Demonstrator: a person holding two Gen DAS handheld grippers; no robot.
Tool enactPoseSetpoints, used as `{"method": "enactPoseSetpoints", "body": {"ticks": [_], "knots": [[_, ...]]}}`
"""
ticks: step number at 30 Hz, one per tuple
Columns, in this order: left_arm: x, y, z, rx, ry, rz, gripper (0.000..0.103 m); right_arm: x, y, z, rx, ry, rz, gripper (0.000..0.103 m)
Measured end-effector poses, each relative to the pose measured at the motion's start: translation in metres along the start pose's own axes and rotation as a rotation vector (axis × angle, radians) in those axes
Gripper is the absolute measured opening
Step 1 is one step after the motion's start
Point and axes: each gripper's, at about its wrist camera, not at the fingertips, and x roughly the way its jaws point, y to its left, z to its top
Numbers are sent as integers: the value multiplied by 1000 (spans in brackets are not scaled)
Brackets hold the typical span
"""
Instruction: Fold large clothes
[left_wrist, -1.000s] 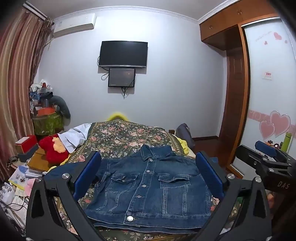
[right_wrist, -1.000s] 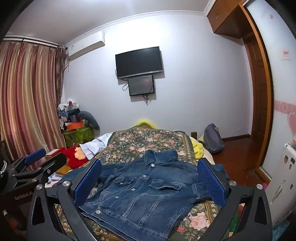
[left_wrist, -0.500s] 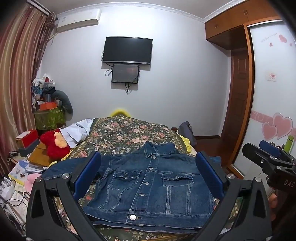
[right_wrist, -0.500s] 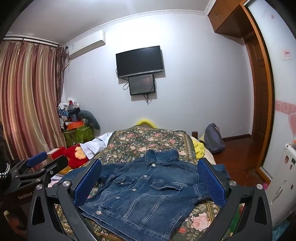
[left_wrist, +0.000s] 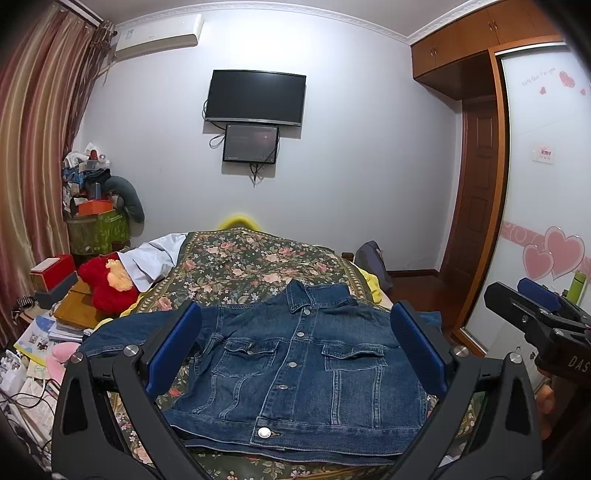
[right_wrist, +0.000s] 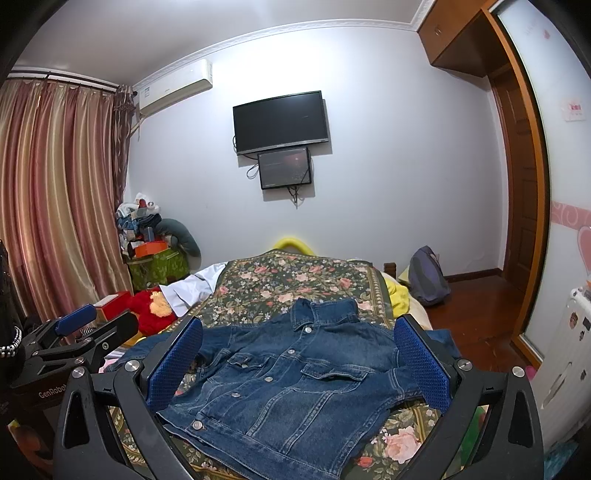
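A blue denim jacket (left_wrist: 295, 369) lies flat, front up and buttoned, on the floral bedspread (left_wrist: 243, 266); it also shows in the right wrist view (right_wrist: 291, 384). Its sleeves spread to both sides. My left gripper (left_wrist: 295, 354) is open and empty, held above the near edge of the jacket. My right gripper (right_wrist: 295, 362) is open and empty, also held above the jacket, to the right of the left one. The right gripper shows at the right edge of the left wrist view (left_wrist: 539, 314). The left gripper shows at the left edge of the right wrist view (right_wrist: 74, 332).
A white garment (left_wrist: 155, 258) and a red plush toy (left_wrist: 107, 284) lie at the bed's left side. Books and boxes (left_wrist: 48, 314) crowd the left. A backpack (right_wrist: 428, 277) sits on the floor at right. A wardrobe (left_wrist: 546, 206) stands to the right.
Both wrist views have tilted up a little, so the jacket sits lower in the frames. The jacket has not moved and both grippers stay open.
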Motion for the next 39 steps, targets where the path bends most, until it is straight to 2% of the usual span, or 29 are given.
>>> {"method": "enactPoseSetpoints", "body": {"ticks": [39], "knots": [[-1, -1, 3, -4, 6, -10, 103, 1, 1, 0, 2, -1, 2, 103]]}}
